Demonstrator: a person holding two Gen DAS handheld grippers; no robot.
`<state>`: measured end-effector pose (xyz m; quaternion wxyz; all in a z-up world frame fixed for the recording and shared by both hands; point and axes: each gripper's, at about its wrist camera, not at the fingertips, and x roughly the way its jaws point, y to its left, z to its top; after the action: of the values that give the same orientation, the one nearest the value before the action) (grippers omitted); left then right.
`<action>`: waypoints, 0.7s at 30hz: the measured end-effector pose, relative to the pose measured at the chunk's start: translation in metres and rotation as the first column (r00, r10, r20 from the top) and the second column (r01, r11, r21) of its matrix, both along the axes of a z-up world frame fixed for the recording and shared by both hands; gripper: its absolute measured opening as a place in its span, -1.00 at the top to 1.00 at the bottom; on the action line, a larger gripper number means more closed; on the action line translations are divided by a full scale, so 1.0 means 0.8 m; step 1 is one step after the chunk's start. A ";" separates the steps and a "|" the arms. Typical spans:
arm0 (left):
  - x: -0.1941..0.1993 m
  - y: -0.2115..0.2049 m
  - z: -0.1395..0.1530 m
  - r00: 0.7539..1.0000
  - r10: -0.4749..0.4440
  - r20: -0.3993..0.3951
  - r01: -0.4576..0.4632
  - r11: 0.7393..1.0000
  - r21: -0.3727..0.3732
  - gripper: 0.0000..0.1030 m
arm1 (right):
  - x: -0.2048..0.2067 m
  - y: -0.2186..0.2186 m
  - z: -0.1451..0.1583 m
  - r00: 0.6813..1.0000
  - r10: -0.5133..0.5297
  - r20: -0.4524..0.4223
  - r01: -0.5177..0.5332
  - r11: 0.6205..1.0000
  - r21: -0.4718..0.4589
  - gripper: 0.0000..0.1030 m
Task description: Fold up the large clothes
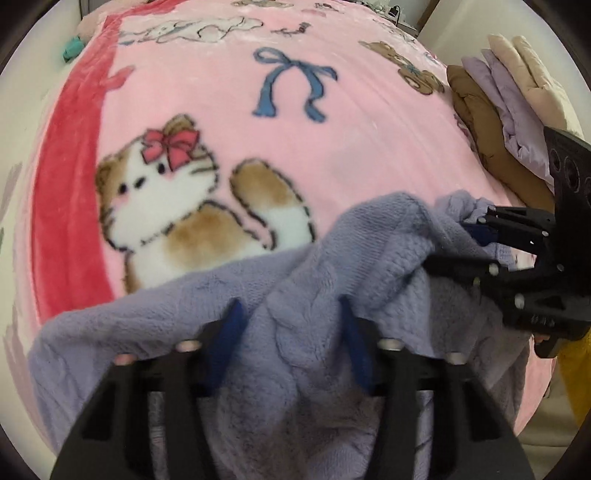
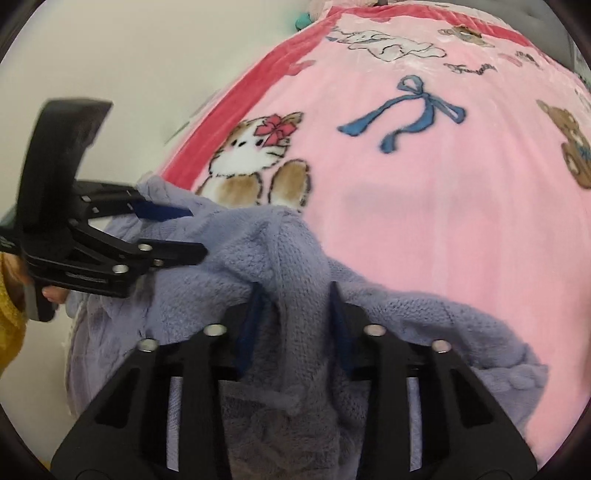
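Beside sweater (image 1: 317, 295): folded jackets (image 1: 506, 110)

Left wrist: close above the pink blanket (image 1: 369, 155), facing steeply down.
Right wrist: likewise, angled.
Shared: the blanket's cat print (image 2: 255, 147).

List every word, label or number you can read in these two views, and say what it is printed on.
None can be read for certain.
Dark cursive script on the pink blanket, beside the white cartoon animal: script at, too blurred to read.
Same script in the left wrist view: too blurred.
Lavender sweater and hand-held grippers: no lettering visible.
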<state>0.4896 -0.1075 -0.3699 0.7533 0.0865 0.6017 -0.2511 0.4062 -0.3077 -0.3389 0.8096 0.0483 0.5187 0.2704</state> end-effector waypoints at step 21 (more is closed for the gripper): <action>-0.236 0.064 0.090 0.992 0.024 0.125 0.002 0.979 -0.206 0.65 | -0.232 0.014 0.109 0.945 0.153 0.290 -0.174 0.984 0.047 0.86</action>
<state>0.3005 -0.0566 -0.2979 0.7963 0.0207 0.5240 -0.3015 0.2207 -0.2966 -0.2515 0.8485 -0.0051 0.3884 0.3594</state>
